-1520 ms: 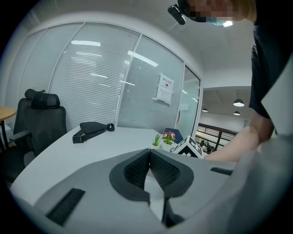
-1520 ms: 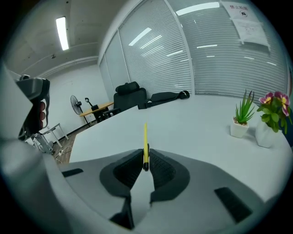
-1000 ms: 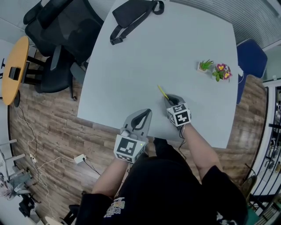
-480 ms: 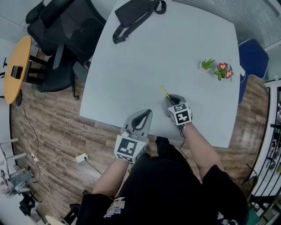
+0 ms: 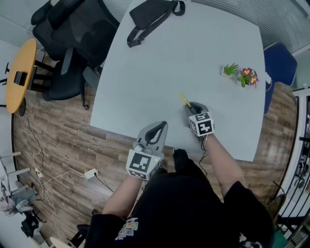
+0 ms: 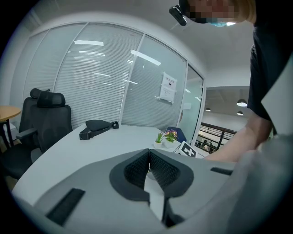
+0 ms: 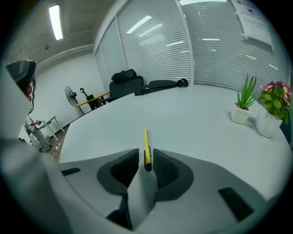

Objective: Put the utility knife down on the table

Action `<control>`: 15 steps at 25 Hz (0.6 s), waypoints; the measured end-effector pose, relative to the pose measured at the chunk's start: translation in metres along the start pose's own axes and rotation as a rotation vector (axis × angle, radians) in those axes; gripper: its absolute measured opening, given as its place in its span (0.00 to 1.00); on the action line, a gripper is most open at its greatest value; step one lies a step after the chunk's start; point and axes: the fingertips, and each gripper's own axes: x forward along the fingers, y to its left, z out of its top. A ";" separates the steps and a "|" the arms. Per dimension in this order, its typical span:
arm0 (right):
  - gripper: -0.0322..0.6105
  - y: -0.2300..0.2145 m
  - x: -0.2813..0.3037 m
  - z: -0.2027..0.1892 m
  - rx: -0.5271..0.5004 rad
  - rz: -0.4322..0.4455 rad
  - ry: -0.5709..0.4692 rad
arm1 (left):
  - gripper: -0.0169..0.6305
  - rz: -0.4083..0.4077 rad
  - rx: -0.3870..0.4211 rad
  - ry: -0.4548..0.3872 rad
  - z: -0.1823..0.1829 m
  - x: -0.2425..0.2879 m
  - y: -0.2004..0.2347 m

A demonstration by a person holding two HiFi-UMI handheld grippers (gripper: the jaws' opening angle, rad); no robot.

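Note:
The yellow utility knife [image 5: 184, 100] lies on the grey table [image 5: 160, 63], pointing away from me to the upper left. Its tail end sits between the jaws of my right gripper [image 5: 192, 105]. In the right gripper view the knife [image 7: 146, 144] runs straight out from my right gripper [image 7: 146, 151], whose pads stand slightly apart with a thin gap on each side of the handle. My left gripper [image 5: 158, 125] hovers at the table's near edge, and in its own view my left gripper [image 6: 149, 151] has its pads pressed together on nothing.
A black bag [image 5: 152, 14] lies at the far end of the table. Two small potted plants [image 5: 238, 74] stand to the right. Black office chairs [image 5: 72, 38] stand left of the table, a blue chair [image 5: 278, 63] to the right, and a round wooden table [image 5: 19, 72] at far left.
Only the head camera has shifted slightly. Both grippers and the knife keep the same place on the table.

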 end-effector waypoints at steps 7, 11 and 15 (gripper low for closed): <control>0.21 0.005 -0.030 0.021 0.010 -0.035 -0.086 | 0.04 -0.019 0.016 -0.029 0.006 -0.016 -0.008; 0.20 0.019 -0.061 0.044 0.016 -0.038 -0.176 | 0.04 -0.032 0.028 -0.053 0.012 -0.030 -0.014; 0.19 0.038 -0.103 0.070 0.013 -0.043 -0.289 | 0.04 -0.046 0.044 -0.078 0.017 -0.049 -0.023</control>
